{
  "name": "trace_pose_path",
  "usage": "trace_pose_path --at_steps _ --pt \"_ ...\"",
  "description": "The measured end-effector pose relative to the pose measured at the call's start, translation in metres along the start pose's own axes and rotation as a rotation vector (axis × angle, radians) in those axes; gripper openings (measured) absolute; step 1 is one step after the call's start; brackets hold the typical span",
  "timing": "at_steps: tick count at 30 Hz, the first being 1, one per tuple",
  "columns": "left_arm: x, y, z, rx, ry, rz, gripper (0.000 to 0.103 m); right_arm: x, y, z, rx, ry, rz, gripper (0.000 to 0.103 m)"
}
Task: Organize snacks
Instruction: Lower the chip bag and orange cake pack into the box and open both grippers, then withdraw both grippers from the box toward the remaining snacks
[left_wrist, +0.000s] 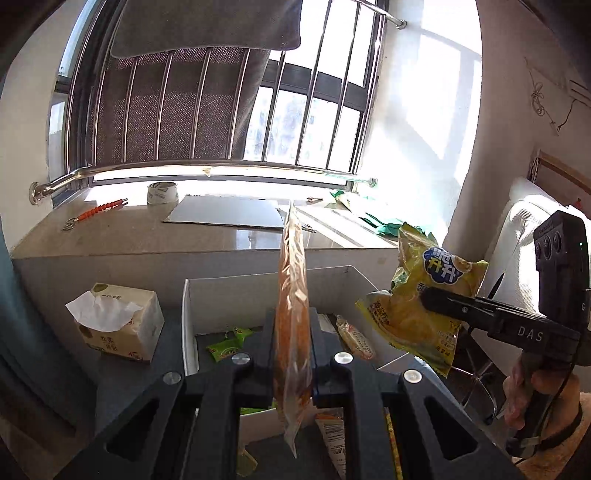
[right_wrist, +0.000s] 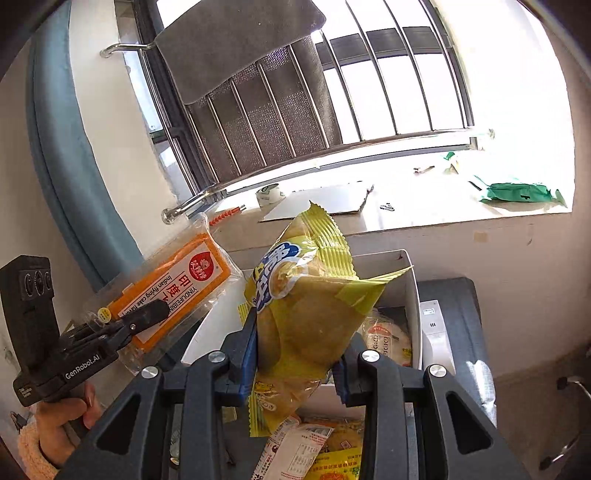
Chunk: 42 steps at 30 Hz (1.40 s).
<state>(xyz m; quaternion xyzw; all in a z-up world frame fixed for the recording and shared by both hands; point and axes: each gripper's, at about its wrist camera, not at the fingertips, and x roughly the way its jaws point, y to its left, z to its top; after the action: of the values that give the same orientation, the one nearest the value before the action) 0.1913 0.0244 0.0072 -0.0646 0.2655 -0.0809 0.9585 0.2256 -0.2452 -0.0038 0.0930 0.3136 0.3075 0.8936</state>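
My left gripper (left_wrist: 292, 343) is shut on an orange flat cake packet (left_wrist: 292, 295), held edge-on above the white box (left_wrist: 229, 291); the packet also shows in the right wrist view (right_wrist: 177, 284), with the left gripper (right_wrist: 147, 314) clamped on it. My right gripper (right_wrist: 295, 354) is shut on a yellow snack bag (right_wrist: 306, 295), held above the white box (right_wrist: 413, 295). In the left wrist view the yellow bag (left_wrist: 424, 295) hangs at the right in the right gripper (left_wrist: 436, 301). Inside the box lie a green packet (left_wrist: 227, 345) and other snack packets (left_wrist: 356, 339).
A tissue pack (left_wrist: 118, 321) stands left of the box. Behind is a stone windowsill (left_wrist: 147, 240) with a tape roll (left_wrist: 162, 192), cardboard sheet (left_wrist: 225, 212), orange tool (left_wrist: 105, 208) and green bag (right_wrist: 517, 192). More snack packets (right_wrist: 314, 450) lie below my right gripper.
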Motion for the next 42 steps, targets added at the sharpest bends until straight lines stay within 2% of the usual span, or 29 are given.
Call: trace_pose_path --at_steps 2,5,7,8,9,10,11,12,13,14,17,19,27,30,36,39,42 --pt "0.023 0.004 0.006 -0.001 0.03 0.04 0.014 0.03 -0.011 0.014 0.029 0.057 0.014 0.036" --pt "0.051 0.011 0.004 -0.033 0.069 0.062 0.015 0.072 -0.018 0.025 0.029 0.146 -0.02 0.036" --pt "0.061 0.014 0.001 -0.043 0.084 0.089 0.015 0.088 -0.021 0.027 0.026 0.174 -0.022 0.037" --pt "0.065 0.014 -0.001 -0.044 0.083 0.111 0.017 0.095 -0.022 0.026 0.024 0.198 -0.022 0.039" --pt "0.068 0.015 -0.003 -0.044 0.081 0.136 0.017 0.104 -0.021 0.026 0.023 0.232 -0.024 0.048" --pt "0.07 0.017 -0.005 -0.057 0.085 0.159 0.032 0.11 -0.023 0.026 0.028 0.256 -0.033 0.062" --pt "0.075 0.022 -0.006 -0.078 0.106 0.177 0.071 0.113 -0.024 0.025 0.036 0.261 -0.048 0.095" --pt "0.078 0.026 -0.008 -0.1 0.129 0.178 0.091 0.113 -0.024 0.024 0.038 0.253 -0.058 0.103" --pt "0.077 0.029 -0.01 -0.119 0.122 0.158 0.103 0.111 -0.025 0.024 0.038 0.229 -0.061 0.103" --pt "0.073 0.031 -0.012 -0.124 0.113 0.139 0.103 0.108 -0.026 0.025 0.039 0.214 -0.064 0.103" --pt "0.068 0.03 -0.012 -0.097 0.124 0.167 0.103 0.098 -0.025 0.023 0.041 0.186 -0.048 0.103" --pt "0.06 0.03 -0.011 -0.093 0.122 0.147 0.103 0.089 -0.021 0.023 0.028 0.158 -0.053 0.103" --pt "-0.002 0.024 -0.016 -0.022 0.067 0.159 0.103 0.028 0.006 0.014 -0.036 0.045 0.002 0.103" --pt "-0.028 0.021 -0.027 0.004 0.041 0.159 0.103 0.002 0.017 -0.003 -0.052 0.019 0.047 0.103" --pt "-0.061 0.008 -0.063 0.056 0.064 0.081 0.103 -0.041 0.031 -0.051 -0.084 -0.002 0.038 0.103" --pt "-0.077 0.002 -0.082 0.048 0.048 0.069 0.103 -0.061 0.03 -0.078 -0.087 -0.029 -0.005 0.103" --pt "-0.09 -0.002 -0.104 0.034 0.023 0.04 0.103 -0.071 0.023 -0.11 -0.049 -0.004 -0.076 0.103"
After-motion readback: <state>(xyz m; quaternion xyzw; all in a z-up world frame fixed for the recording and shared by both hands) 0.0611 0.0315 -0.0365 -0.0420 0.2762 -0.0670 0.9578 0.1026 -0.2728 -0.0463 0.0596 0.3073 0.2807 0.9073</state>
